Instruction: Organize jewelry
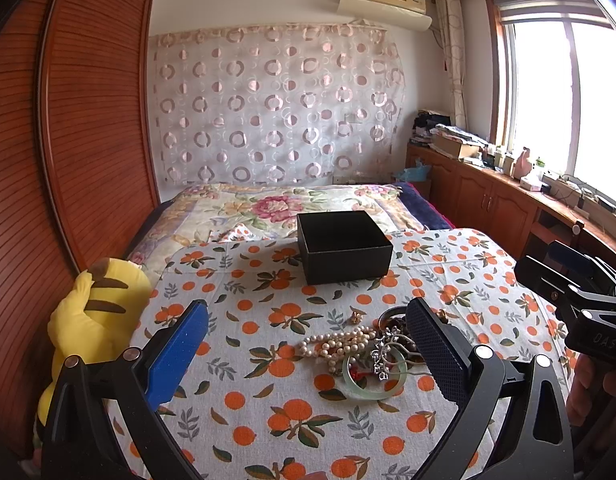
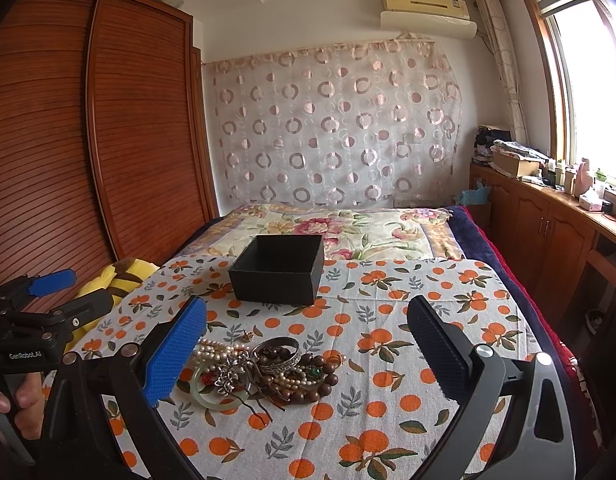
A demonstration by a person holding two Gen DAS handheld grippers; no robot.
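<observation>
the desk [image 2: 408, 420], under an orange-print cloth, carries an empty black box [image 2: 277, 270] at its far side and a tangled jewelry pile [image 2: 263, 372] near the front, well apart from the box. both the left hand-held gripper [image 1: 308, 364] and the right hand-held gripper [image 2: 303, 360] hover with jaws spread wide, holding nothing. best to start with a loose outer piece: the green bangle [image 1: 374, 380] lies at the pile's near edge, though a silver brooch [image 1: 384, 354] rests across it and may drag along, so lift slowly.

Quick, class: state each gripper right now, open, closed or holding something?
Left gripper: open, holding nothing, above the jewelry pile.
Right gripper: open, holding nothing, above the same pile.
</observation>
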